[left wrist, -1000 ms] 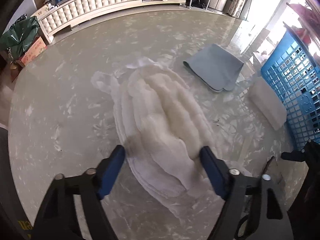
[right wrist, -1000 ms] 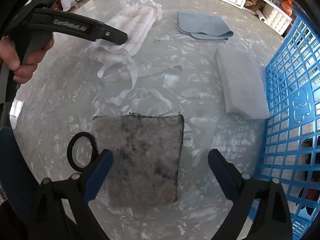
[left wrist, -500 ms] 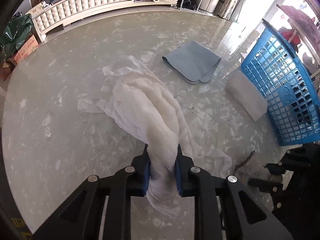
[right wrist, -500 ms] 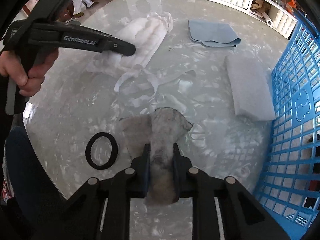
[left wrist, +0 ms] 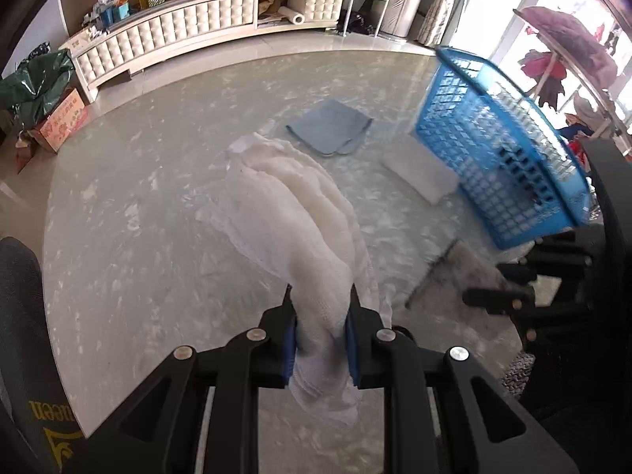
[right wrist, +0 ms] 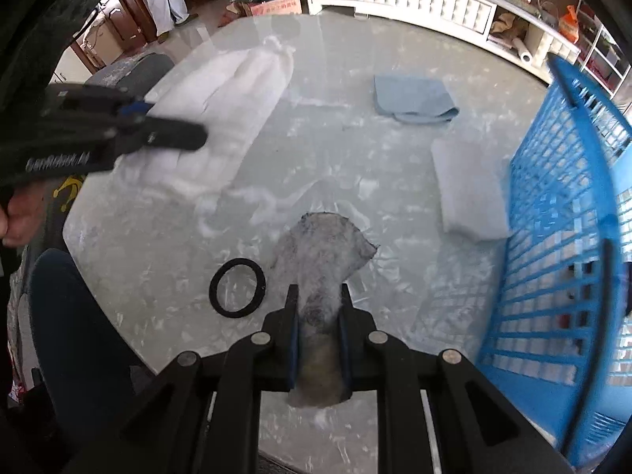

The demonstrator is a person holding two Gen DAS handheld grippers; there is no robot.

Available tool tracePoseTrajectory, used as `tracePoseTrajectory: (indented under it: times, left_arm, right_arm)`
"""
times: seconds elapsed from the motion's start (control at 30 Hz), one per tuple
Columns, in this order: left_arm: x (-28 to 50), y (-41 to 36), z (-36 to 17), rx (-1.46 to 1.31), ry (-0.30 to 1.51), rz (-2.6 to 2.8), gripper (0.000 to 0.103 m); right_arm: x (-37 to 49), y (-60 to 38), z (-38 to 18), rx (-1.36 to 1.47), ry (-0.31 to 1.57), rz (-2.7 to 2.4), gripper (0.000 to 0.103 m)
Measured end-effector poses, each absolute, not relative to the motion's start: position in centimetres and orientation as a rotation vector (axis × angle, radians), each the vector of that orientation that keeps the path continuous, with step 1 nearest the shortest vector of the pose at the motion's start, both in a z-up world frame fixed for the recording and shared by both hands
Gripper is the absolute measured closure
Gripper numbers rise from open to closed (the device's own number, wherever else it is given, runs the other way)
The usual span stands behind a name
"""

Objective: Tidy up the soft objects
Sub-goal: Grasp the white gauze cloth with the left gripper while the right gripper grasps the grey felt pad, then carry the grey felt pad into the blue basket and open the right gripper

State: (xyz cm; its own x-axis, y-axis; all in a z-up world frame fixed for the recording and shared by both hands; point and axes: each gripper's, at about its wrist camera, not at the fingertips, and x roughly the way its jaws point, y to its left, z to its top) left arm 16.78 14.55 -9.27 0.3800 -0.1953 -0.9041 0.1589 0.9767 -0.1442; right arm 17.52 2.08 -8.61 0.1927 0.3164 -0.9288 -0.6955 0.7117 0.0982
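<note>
My left gripper (left wrist: pixel 320 318) is shut on a white padded cloth (left wrist: pixel 292 213), which hangs lifted from the glass table (left wrist: pixel 130 205); the same cloth (right wrist: pixel 221 110) and left gripper (right wrist: pixel 173 136) show at the upper left of the right wrist view. My right gripper (right wrist: pixel 318 316) is shut on a grey felt pad (right wrist: pixel 322 252), raised off the table. That grey pad (left wrist: pixel 462 272) also appears at the right of the left wrist view. A folded blue-grey cloth (left wrist: pixel 330 126) (right wrist: pixel 414 96) and a white foam block (left wrist: pixel 422 172) (right wrist: pixel 466 189) lie on the table.
A blue plastic basket (left wrist: pixel 501 150) (right wrist: pixel 561 245) stands at the table's right side. A black rubber ring (right wrist: pixel 237 288) lies on the glass beside the grey pad. A chair (left wrist: pixel 19 316) is at the left edge. A white cabinet (left wrist: pixel 177 35) runs behind.
Both grippers went from open around their items to shut on them. Each has since lifted its item off the table, the white cloth stretching up and trailing.
</note>
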Motion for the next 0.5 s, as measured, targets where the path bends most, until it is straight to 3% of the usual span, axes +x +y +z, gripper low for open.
tracePoseTrajectory:
  times: [0.5]
  left_arm:
    - [11.1, 9.4, -2.4, 0.008, 1.068, -0.268, 0.084]
  right_arm:
    - [16.3, -2.7, -1.1, -0.343, 1.036, 0.757, 0.088]
